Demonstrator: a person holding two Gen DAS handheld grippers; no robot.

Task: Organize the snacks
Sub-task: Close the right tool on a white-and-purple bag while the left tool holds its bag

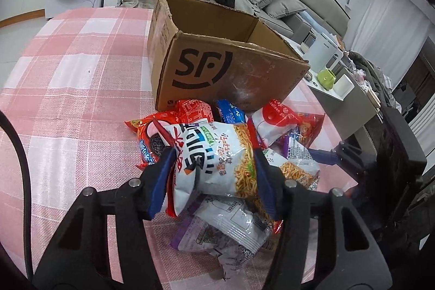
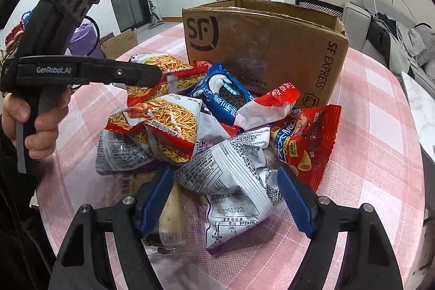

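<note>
Nearest my left-wrist lens, the left gripper (image 1: 214,175) has its blue pads clamped on the two ends of a white noodle-snack bag (image 1: 217,154), so the bag's long axis runs straight across from pad to pad, and I judge it to be raised a little above the heap. Working from largest down: the pink checked tablecloth (image 1: 68,72) carries everything; the open-topped SF cardboard box (image 1: 231,67) stands on it directly beyond the heap, toward the table's far edge, its printed wall facing me; the snack pile (image 2: 212,132) lies against the foot of that wall. From the held bag, the box mouth is ahead and higher, so I judge the coming move to be a lift over the near rim and then forward. On my other side, the right gripper (image 2: 225,197) hangs with its jaws spread wide around a white bag with a printed back panel (image 2: 231,181) at the near side of the pile, gripping nothing. My left arm is the nearer to the box, and loaded.
</note>
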